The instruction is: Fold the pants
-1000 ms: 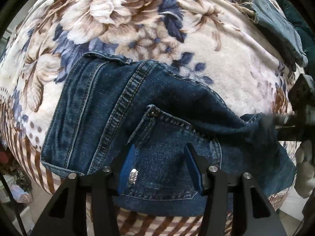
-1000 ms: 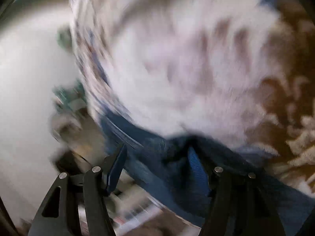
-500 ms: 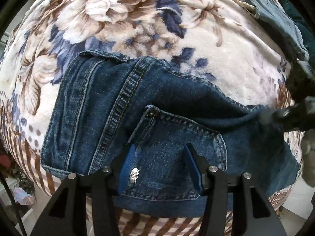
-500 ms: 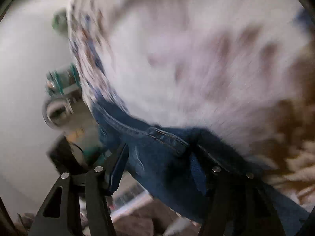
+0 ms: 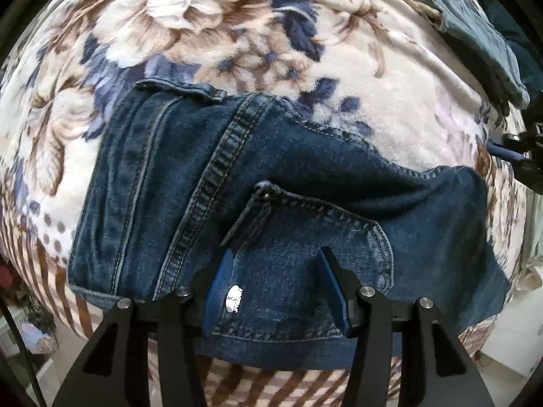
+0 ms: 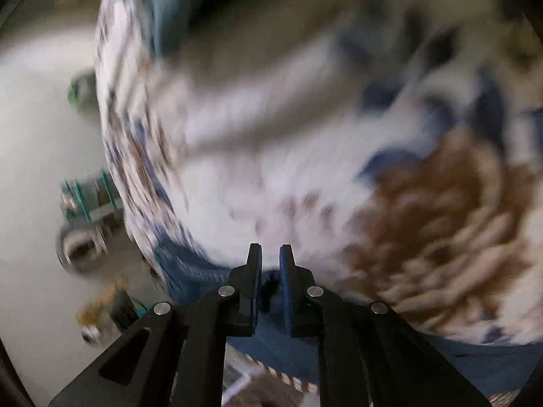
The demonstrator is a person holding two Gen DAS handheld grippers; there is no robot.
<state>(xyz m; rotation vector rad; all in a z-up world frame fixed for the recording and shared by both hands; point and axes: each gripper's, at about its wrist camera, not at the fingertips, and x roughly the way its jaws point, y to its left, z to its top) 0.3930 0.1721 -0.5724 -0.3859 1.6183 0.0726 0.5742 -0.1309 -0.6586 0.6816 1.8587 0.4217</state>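
Observation:
Dark blue folded jeans lie on a floral blanket, back pocket up. My left gripper points down over that pocket, its jaws apart and its fingertips resting on the denim without pinching it. My right gripper shows at the right edge of the left wrist view, clear of the jeans' right end. In the blurred right wrist view the right gripper is closing, only a narrow slit left between its jaws, and nothing is caught in them. The jeans lie below and behind its fingers.
A lighter denim garment with a frayed hem lies at the blanket's far right corner. The bed edge runs down the left of the right wrist view, with pale floor and blurred small objects beyond it.
The right gripper let go of the jeans' right end, drew off to the right and a little up, and its jaws came together. The left gripper stayed put.

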